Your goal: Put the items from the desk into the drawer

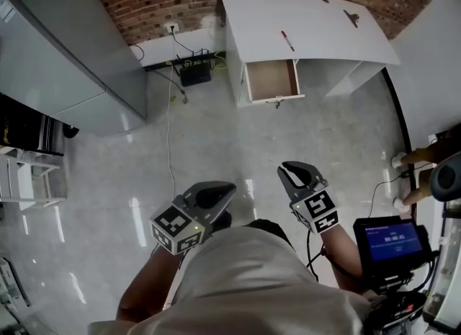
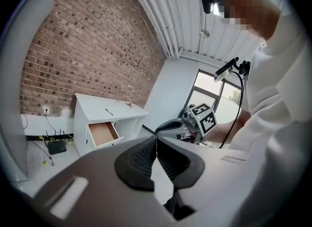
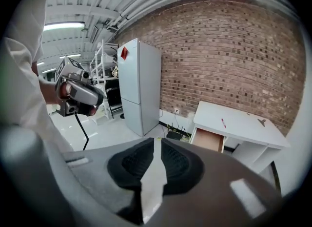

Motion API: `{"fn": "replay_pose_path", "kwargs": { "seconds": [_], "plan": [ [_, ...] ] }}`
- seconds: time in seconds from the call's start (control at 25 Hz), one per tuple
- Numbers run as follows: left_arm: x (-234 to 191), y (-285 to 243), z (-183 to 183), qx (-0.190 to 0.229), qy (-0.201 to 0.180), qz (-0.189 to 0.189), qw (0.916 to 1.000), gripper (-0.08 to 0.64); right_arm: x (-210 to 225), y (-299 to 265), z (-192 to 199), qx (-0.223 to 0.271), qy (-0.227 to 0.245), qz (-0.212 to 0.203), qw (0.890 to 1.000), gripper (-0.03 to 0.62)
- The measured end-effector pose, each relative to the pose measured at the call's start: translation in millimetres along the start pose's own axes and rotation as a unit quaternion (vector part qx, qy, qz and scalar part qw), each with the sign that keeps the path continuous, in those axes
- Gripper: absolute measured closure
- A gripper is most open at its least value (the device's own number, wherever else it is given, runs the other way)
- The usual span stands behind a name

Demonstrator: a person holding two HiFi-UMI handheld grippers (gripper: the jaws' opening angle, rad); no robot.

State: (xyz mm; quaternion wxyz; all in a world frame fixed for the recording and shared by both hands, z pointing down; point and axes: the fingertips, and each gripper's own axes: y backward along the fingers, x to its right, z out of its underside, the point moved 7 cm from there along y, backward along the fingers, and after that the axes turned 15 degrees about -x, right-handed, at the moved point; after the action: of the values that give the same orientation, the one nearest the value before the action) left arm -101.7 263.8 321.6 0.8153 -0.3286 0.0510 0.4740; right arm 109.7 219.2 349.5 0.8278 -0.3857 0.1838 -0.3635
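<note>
The white desk (image 1: 310, 27) stands far ahead against the brick wall, its drawer (image 1: 272, 80) pulled open and showing a bare wooden bottom. On the desktop lie a red pen (image 1: 287, 40) and a small dark item (image 1: 351, 16). My left gripper (image 1: 229, 189) and right gripper (image 1: 285, 170) are held low in front of my body, well short of the desk. Both are shut with nothing between the pads. The left gripper view shows shut jaws (image 2: 156, 145) with the desk (image 2: 105, 111) far off. The right gripper view shows shut jaws (image 3: 157, 148), the pen (image 3: 223, 122) and the drawer (image 3: 209, 139).
A tall grey fridge (image 1: 72, 52) stands at the left, with a metal shelf (image 1: 29, 168) nearer me. A black router (image 1: 194, 73) and cables lie on the floor beside the desk. A device with a blue screen (image 1: 392, 240) is at my right; another person's feet (image 1: 410, 175) are nearby.
</note>
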Motion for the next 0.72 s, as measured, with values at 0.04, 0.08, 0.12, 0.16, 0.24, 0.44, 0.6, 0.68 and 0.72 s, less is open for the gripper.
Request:
{"fn": "replay_pose_path", "kwargs": {
  "seconds": [0.04,0.08,0.12,0.16,0.24,0.44,0.6,0.68,0.72],
  "plan": [
    [-22,1,-9,-0.006,-0.004,0.006,1.0,0.549,10,-14,-14,-0.002,-0.007,0.004,1.0,0.558],
    [-49,0,-18,-0.013,-0.006,0.011,0.9998,0.551,22,-33,-32,-0.003,-0.013,0.007,1.0,0.558],
    [-81,-4,-30,-0.02,-0.007,0.015,0.9997,0.551,39,-54,-51,-0.005,-0.017,0.01,1.0,0.558],
    [-111,-9,-41,-0.025,-0.005,0.017,0.9995,0.551,56,-75,-69,-0.007,-0.017,0.012,1.0,0.558],
    [-147,-19,-55,-0.029,0.0,0.018,0.9994,0.551,81,-100,-90,-0.013,-0.018,0.015,1.0,0.558],
    [-147,-25,-58,-0.02,0.007,0.024,0.9995,0.551,100,-100,-86,-0.015,-0.032,0.034,0.999,0.558],
    [-140,-28,-56,-0.026,0.002,0.024,0.9994,0.551,118,-102,-79,-0.012,-0.045,0.046,0.998,0.558],
    [-157,-42,-71,-0.028,0.008,0.019,0.9994,0.549,153,-120,-86,-0.016,-0.051,0.047,0.997,0.558],
    [-172,-54,-83,-0.031,0.012,0.015,0.9993,0.549,180,-135,-92,-0.019,-0.055,0.046,0.997,0.558]
  ]
}}
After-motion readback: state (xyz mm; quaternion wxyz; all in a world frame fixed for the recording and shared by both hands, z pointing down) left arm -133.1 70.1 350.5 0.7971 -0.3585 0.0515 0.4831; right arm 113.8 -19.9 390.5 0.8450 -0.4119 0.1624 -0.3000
